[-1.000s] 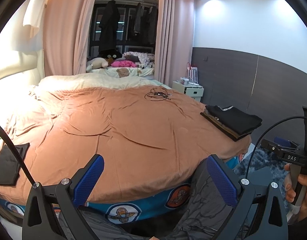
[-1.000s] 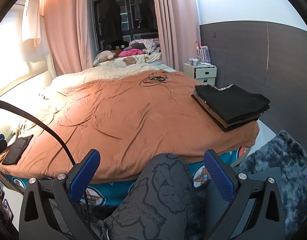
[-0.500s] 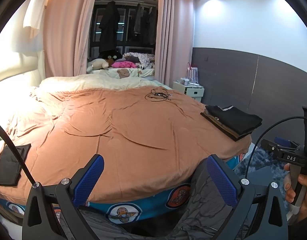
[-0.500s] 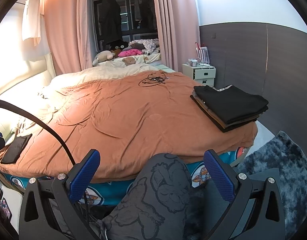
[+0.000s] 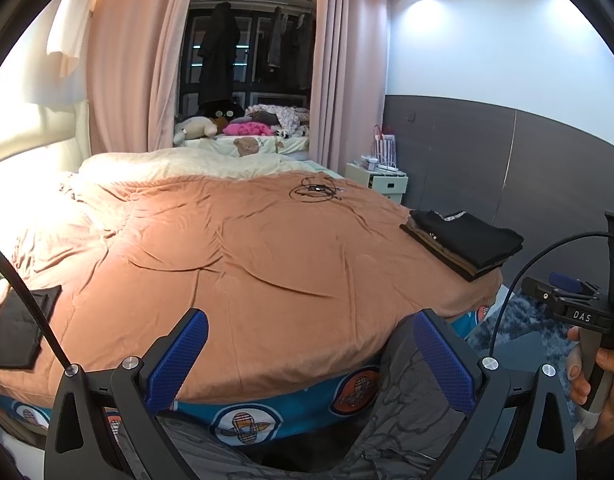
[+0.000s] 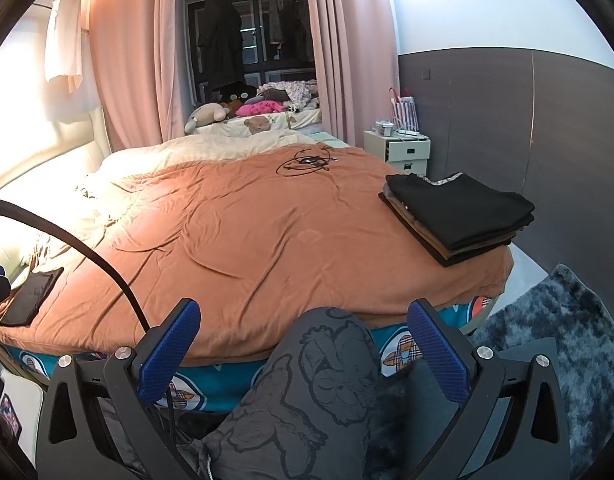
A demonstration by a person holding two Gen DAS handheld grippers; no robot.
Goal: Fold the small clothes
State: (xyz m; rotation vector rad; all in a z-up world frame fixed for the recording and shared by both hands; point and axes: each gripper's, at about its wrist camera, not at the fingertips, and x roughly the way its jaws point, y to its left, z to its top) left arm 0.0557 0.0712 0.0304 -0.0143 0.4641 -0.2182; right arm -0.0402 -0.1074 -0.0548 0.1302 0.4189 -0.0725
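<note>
Left wrist view: left tool (image 5: 307, 360) hangs over the near edge of the bed (image 5: 247, 264), blue pads wide apart, nothing btwn them. Right wrist view shows the same for the right tool (image 6: 303, 354): pads spread, holding nothing, aimed over the person's knee in grey printed trousers (image 6: 319, 392).

Task's thing: a stack of folded clothes (image 6: 459, 216), black on top w/ brown and tan layers under it, sits at the right edge of the bed, near the corner, well apart from both tools. It looks squared off and tidy.

Progress, as a judgement: several pieces appear done and stacked. No loose garment lies on the orange cover in front of either tool, so either the batch is finished or the next item must be fetched from somewhere out of view. Can't tell which.

Other stuff: a tangled black cable (image 6: 307, 162) at the far side of the bed, a dark flat tablet-like thing (image 6: 29, 298) at the near left edge, a white nightstand (image 6: 399, 152) by the far right wall, a dark shaggy rug (image 6: 567, 328) on the floor at right.

Writing: "DAS" is readable on the handle of the other tool seen at the right of the left wrist view, held in the right hand (image 5: 603, 384). Bed skirt has plaid cartoon badges, no legible text.
</note>
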